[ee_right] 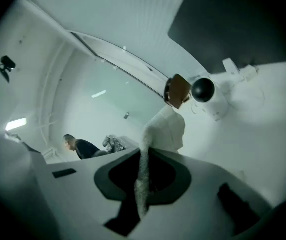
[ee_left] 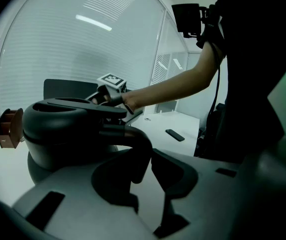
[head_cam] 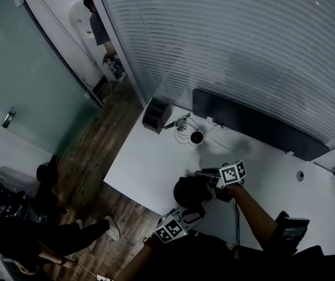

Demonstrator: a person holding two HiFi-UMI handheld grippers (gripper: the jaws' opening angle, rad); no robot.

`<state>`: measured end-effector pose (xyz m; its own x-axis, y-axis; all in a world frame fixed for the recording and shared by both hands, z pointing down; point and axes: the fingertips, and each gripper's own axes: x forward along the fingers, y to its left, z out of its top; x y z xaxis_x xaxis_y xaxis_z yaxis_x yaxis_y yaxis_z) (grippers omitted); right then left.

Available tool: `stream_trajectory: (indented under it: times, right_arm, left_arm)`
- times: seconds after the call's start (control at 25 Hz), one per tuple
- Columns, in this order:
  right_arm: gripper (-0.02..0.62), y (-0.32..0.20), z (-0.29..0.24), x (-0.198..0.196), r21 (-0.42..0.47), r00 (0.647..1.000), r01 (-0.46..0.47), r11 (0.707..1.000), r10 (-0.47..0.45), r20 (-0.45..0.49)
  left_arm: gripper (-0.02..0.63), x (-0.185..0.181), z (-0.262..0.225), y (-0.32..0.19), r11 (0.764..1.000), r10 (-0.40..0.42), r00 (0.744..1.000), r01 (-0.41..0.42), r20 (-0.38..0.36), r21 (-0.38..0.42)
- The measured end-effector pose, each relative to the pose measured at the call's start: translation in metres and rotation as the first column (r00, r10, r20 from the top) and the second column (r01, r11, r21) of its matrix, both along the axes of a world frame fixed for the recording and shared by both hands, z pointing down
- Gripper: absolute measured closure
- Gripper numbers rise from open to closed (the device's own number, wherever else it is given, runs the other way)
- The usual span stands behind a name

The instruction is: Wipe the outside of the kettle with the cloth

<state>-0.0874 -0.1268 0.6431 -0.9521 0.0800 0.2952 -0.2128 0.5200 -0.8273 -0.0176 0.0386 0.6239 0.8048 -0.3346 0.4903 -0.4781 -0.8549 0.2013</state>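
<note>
Black kettle — white cloth — white table.

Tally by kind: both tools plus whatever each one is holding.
tools: 2, left tool and right tool
kettle: 1, handle in left tool
cloth: 1, in right tool
total: 4

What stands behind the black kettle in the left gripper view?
Behind the kettle show the right gripper, the person's forearm and a dark panel. The kettle's top covers its tongs and the cloth there.
</note>
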Motion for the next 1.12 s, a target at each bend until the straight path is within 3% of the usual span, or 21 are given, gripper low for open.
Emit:
stream_trajectory:
  times: [0.12,0.2,0.28,0.4,0.52,0.56,0.64,0.76,0.84,0.96,1.04,1.12]
  right_arm:
    - [0.560,0.015,-0.036,0.004,0.043,0.998,-0.023,0.999,0.020,0.065]
    - [0.560,0.014,-0.025,0.014,0.045,0.991,-0.130,0.990,0.128,0.049]
    - [0.560,0.008,-0.001,0.029,-0.037,0.957,-0.286,0.958,0.287,0.046]
    - [0.560,0.016,-0.002,0.046,-0.195,0.874,-0.447,0.873,0.473,0.112]
    - [0.560,0.047,-0.039,0.050,-0.197,0.844,-0.467,0.862,0.501,0.192]
    - [0.560,0.057,-0.039,0.051,-0.167,0.843,-0.483,0.860,0.508,0.178]
    - [0.560,0.063,-0.019,0.062,-0.139,0.819,-0.543,0.828,0.559,0.129]
    - [0.560,0.060,0.024,0.079,-0.178,0.784,-0.601,0.779,0.618,0.056]
    - [0.560,0.073,0.017,0.078,-0.214,0.778,-0.585,0.782,0.616,0.122]
    - [0.560,0.092,-0.022,0.072,-0.192,0.781,-0.531,0.825,0.565,0.267]
    - [0.560,0.101,-0.015,0.070,-0.133,0.811,-0.517,0.846,0.534,0.239]
    - [0.560,0.103,0.018,0.074,-0.156,0.819,-0.524,0.838,0.545,0.179]
  left_arm:
    - [0.505,-0.002,0.000,0.000,1.000,-0.005,1.000,0.005,0.001,0.008]
    - [0.505,-0.003,0.000,-0.001,1.000,-0.009,1.000,0.009,-0.009,0.011]
    - [0.505,-0.003,0.000,-0.001,1.000,-0.013,1.000,0.013,-0.019,0.011]
    - [0.505,-0.003,0.000,-0.001,1.000,-0.017,1.000,0.017,-0.018,0.007]
    - [0.505,-0.003,0.001,0.000,1.000,-0.017,1.000,0.017,-0.014,0.006]
    - [0.505,-0.004,0.002,0.001,1.000,-0.014,1.000,0.014,-0.014,0.005]
    - [0.505,-0.003,0.003,0.000,1.000,-0.010,1.000,0.010,-0.015,0.006]
    - [0.505,0.000,0.001,-0.004,1.000,-0.019,1.000,0.019,-0.019,0.002]
    - [0.505,0.001,0.001,-0.002,1.000,-0.020,1.000,0.020,-0.021,-0.002]
    - [0.505,0.000,0.001,-0.001,1.000,-0.015,1.000,0.015,-0.015,-0.002]
    - [0.505,0.000,0.002,0.000,1.000,-0.020,1.000,0.020,-0.017,0.005]
    - [0.505,0.001,0.002,-0.003,0.999,-0.031,0.999,0.032,-0.028,0.015]
